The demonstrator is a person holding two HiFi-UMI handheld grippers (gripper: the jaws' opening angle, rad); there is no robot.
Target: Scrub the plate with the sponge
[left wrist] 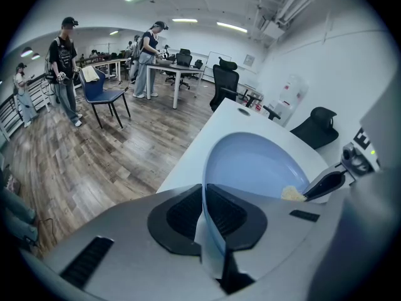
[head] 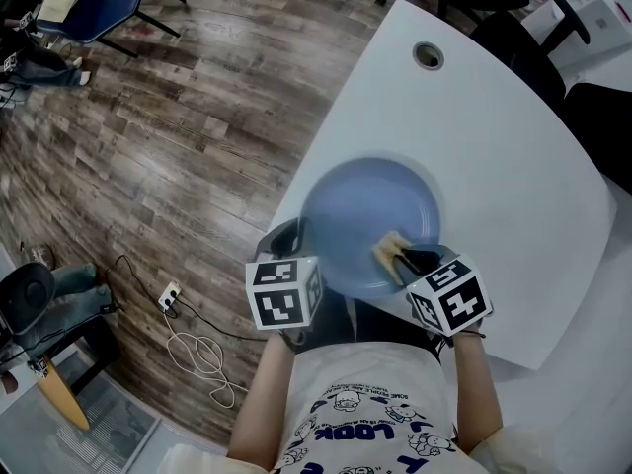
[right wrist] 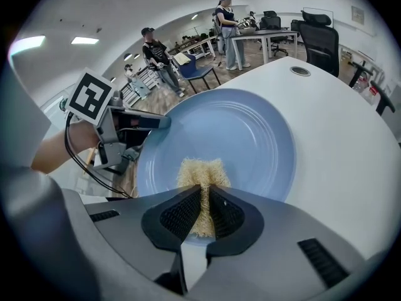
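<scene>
A pale blue plate [head: 370,220] is held over the near edge of the white table [head: 513,156], a little tilted. My left gripper [head: 294,240] is shut on the plate's left rim; in the left gripper view the plate [left wrist: 263,162] stands edge-on between the jaws of the left gripper [left wrist: 208,221]. My right gripper [head: 407,261] is shut on a tan fibrous sponge [head: 387,253], which rests on the plate's near right part. In the right gripper view the sponge [right wrist: 202,175] sticks out from the right gripper [right wrist: 203,213] onto the plate [right wrist: 244,137].
The table has a round cable hole [head: 428,55] at its far end. Wood floor [head: 178,117] lies to the left, with a cable and power strip [head: 170,294]. Black office chairs [head: 523,38] stand beyond the table. People stand at far desks [left wrist: 147,55].
</scene>
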